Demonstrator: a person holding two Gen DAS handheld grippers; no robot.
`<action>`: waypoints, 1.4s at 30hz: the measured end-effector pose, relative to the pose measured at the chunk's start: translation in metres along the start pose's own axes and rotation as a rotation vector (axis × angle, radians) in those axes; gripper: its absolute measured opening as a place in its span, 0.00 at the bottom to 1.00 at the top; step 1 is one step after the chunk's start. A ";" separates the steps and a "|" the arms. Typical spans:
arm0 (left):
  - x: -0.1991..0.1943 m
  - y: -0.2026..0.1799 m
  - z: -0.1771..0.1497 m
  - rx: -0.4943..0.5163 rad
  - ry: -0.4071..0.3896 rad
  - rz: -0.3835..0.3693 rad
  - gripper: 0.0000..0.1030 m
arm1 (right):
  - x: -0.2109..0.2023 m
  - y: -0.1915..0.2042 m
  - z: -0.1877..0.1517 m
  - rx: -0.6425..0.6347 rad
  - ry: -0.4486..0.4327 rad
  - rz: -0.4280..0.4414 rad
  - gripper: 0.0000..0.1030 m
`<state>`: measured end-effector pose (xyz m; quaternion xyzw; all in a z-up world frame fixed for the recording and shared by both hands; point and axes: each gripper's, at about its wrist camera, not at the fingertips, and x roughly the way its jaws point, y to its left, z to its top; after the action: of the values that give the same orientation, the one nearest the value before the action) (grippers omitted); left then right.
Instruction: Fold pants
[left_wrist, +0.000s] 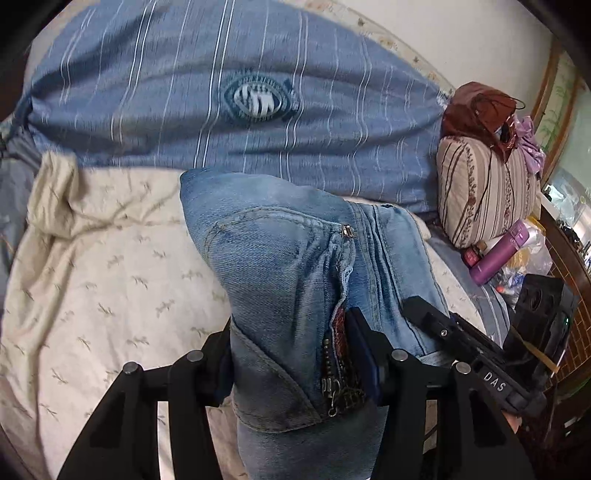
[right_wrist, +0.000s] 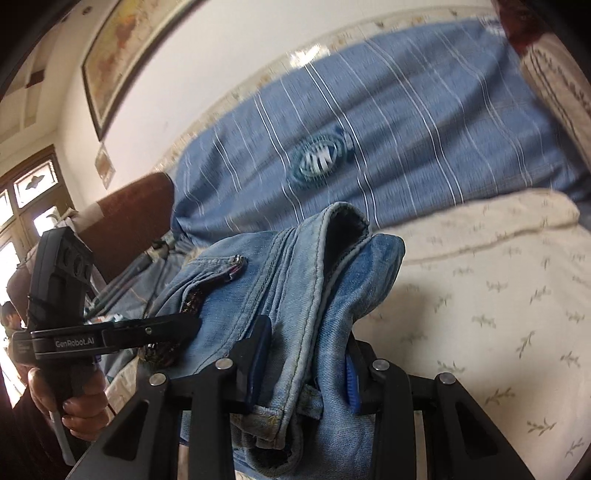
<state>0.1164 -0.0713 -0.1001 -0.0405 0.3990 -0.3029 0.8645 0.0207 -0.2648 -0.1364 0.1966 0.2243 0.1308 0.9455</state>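
Observation:
Light blue jeans (left_wrist: 288, 266) are bunched and held up above the bed. My left gripper (left_wrist: 295, 354) is shut on the jeans near the open zipper at the waist. My right gripper (right_wrist: 306, 365) is shut on the jeans (right_wrist: 295, 288) at a thick seamed fold of the waistband. The right gripper shows in the left wrist view (left_wrist: 476, 343) just to the right of the denim. The left gripper shows in the right wrist view (right_wrist: 110, 332) at the left, gripped by a hand. The rest of the jeans hangs out of sight below.
A cream leaf-print sheet (left_wrist: 110, 266) covers the bed. A blue striped quilt (left_wrist: 221, 92) lies along the wall behind. A striped pillow (left_wrist: 484, 192), a purple bottle (left_wrist: 498, 251) and bags sit at the right. A framed picture (right_wrist: 122, 55) hangs on the wall.

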 end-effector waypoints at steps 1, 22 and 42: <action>-0.005 -0.003 0.002 0.009 -0.017 0.006 0.54 | -0.003 0.002 0.001 -0.006 -0.018 0.003 0.36; 0.048 0.018 -0.034 -0.018 0.138 0.200 0.74 | 0.051 -0.036 -0.020 0.167 0.314 -0.083 0.51; -0.071 -0.038 -0.045 0.155 -0.060 0.409 0.92 | -0.065 0.052 -0.024 -0.042 -0.033 -0.120 0.58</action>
<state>0.0302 -0.0552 -0.0713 0.0990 0.3486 -0.1495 0.9200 -0.0553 -0.2334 -0.1094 0.1651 0.2172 0.0754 0.9591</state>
